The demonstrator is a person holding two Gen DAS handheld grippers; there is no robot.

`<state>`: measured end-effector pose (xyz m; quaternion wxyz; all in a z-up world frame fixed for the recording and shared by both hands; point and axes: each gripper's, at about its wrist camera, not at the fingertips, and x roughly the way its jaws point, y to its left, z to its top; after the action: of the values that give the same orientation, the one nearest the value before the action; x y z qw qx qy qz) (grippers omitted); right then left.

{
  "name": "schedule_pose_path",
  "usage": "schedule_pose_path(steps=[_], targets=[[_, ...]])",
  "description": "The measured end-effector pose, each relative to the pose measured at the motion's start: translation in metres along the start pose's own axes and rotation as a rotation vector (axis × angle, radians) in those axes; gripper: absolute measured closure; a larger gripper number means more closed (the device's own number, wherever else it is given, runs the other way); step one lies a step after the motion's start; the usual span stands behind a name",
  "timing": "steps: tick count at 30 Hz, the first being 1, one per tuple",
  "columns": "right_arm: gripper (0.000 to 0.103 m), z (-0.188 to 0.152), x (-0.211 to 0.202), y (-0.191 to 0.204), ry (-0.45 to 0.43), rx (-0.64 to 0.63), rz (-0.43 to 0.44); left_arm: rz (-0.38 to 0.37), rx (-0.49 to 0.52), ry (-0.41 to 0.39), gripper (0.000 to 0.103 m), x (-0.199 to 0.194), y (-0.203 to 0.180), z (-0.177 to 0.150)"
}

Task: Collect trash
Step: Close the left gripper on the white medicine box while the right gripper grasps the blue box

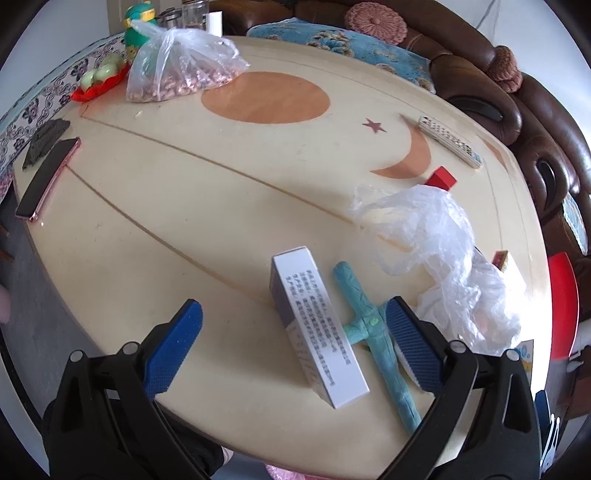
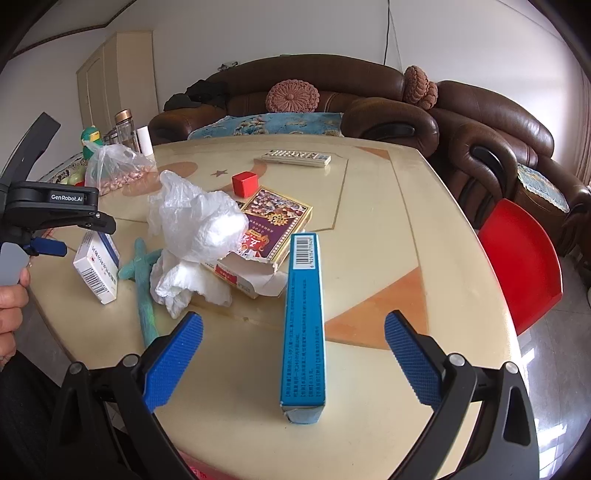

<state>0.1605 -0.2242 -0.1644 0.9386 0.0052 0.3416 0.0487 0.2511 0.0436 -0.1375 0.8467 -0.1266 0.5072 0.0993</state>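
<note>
Lying on its long edge between the spread fingers of the left gripper (image 1: 293, 325), a white carton (image 1: 317, 326) with printed text rests on the cream desk (image 1: 184, 221), untouched by either blue pad. Just beside it on the right lies a teal cross-shaped toy (image 1: 373, 325), whose arm passes under the gripper's right-hand finger. Beyond the toy sits a crumpled clear plastic bag (image 1: 436, 243), with a small red block (image 1: 441, 179) behind it and a remote control (image 1: 450, 142) near the far edge. At the far left corner of the desk are a bag of nuts (image 1: 177, 70), a green figurine (image 1: 138, 26) and a phone (image 1: 48, 181) lying at the rim.

From the right wrist view, a long blue carton (image 2: 304, 321) stands on its narrow side between the wide-apart fingers of the right gripper (image 2: 293, 339); neither pad touches it. Farther on, a torn colourful box (image 2: 273, 229) lies partly under the crumpled plastic bag and white wrapping (image 2: 184, 280). A brown leather sofa (image 2: 406, 107) curves behind the desk, and a red chair (image 2: 517, 258) stands at its right side.
</note>
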Motion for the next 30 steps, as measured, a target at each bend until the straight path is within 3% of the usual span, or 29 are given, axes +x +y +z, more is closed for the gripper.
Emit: schedule_pose_path(steps=[8,13,15,21,28,30], targets=[[0.007,-0.001,0.009,-0.005,0.011,0.028,0.016,0.007,-0.034,0.045,0.007,0.013,0.004,0.003],[0.014,-0.004,0.016,-0.012,0.039,0.070,0.040,0.003,-0.044,0.053,0.008,0.016,0.004,0.005],[0.016,-0.004,0.017,-0.014,0.044,0.084,0.045,0.004,-0.049,0.059,0.016,0.019,0.004,0.006],[0.039,-0.005,0.023,-0.011,0.057,0.071,0.062,-0.019,-0.082,0.107,0.025,0.031,0.010,0.006],[0.048,-0.005,0.026,-0.008,0.060,0.067,0.054,-0.017,-0.087,0.116,0.029,0.036,0.014,0.008],[0.049,-0.005,0.028,-0.007,0.064,0.063,0.049,-0.019,-0.098,0.126,0.037,0.038,0.016,0.008]])
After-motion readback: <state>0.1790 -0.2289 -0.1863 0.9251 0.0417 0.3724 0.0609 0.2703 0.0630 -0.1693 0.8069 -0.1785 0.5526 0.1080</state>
